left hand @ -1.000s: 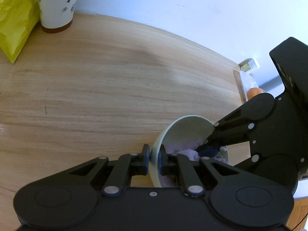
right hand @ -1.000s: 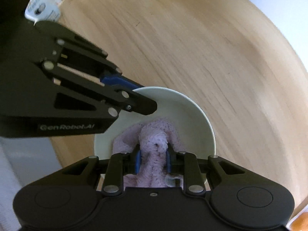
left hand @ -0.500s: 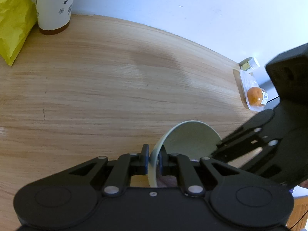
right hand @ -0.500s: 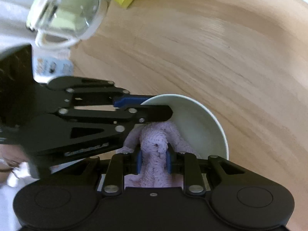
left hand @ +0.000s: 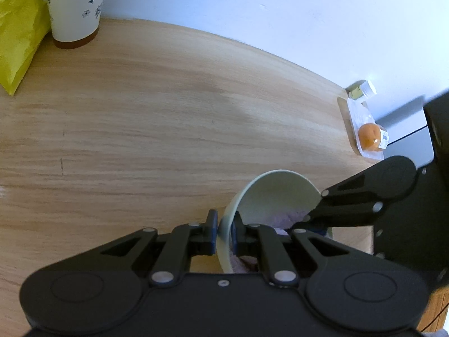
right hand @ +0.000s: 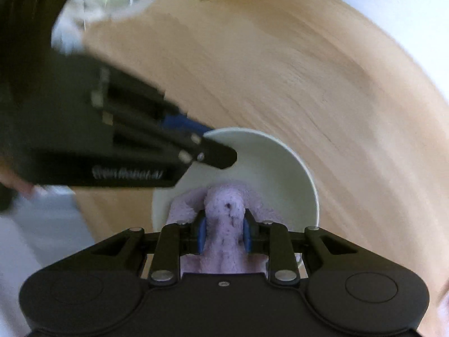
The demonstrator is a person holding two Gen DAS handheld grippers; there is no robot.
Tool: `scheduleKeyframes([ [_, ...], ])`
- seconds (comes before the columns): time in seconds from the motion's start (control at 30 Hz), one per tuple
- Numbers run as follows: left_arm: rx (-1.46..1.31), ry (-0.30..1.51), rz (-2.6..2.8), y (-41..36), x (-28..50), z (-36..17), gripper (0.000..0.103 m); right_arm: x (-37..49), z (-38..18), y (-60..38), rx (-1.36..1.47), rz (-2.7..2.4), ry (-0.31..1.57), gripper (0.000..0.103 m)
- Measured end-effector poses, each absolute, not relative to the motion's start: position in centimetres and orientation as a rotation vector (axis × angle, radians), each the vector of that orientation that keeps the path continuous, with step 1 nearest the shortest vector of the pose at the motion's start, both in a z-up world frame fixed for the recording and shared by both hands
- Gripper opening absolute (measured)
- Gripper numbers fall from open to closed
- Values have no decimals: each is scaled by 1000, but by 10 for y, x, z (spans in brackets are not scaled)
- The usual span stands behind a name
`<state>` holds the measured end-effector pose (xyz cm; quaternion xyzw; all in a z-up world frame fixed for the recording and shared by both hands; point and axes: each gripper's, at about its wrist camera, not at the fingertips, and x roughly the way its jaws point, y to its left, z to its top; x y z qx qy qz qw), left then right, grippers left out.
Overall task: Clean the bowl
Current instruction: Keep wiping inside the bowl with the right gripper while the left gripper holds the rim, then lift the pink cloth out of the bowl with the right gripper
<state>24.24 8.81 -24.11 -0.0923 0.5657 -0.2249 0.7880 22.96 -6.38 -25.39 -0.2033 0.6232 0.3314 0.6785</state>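
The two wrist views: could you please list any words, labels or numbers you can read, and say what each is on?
White lettering on the side of the left gripper, right wrist view: too blurred to read.
Label on the wrapped orange item, left wrist view: too small to read.
Paper cup: blue bands and flower motifs only, no words.
Nothing else bears text.

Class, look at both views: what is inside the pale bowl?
A lilac cloth, pinched by the right gripper, lies inside the bowl. The bowl's bottom beneath it is covered.
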Motion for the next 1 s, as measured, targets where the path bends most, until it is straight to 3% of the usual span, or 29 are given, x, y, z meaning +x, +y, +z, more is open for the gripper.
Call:
scheduleKeyframes([
  [0.13, -179, 1215, -509, 91, 241, -241, 8, 201, -258, -43, -732, 736, 1246, 27],
  [0.43, -118, 1205, -554, 92, 239, -239, 9, 173, -257, -33, -1004, 643, 1018, 27],
  [1.0, -195, 1233, -501, 89, 240, -242, 10, 173, -216, -54, -940, 511, 845, 26],
])
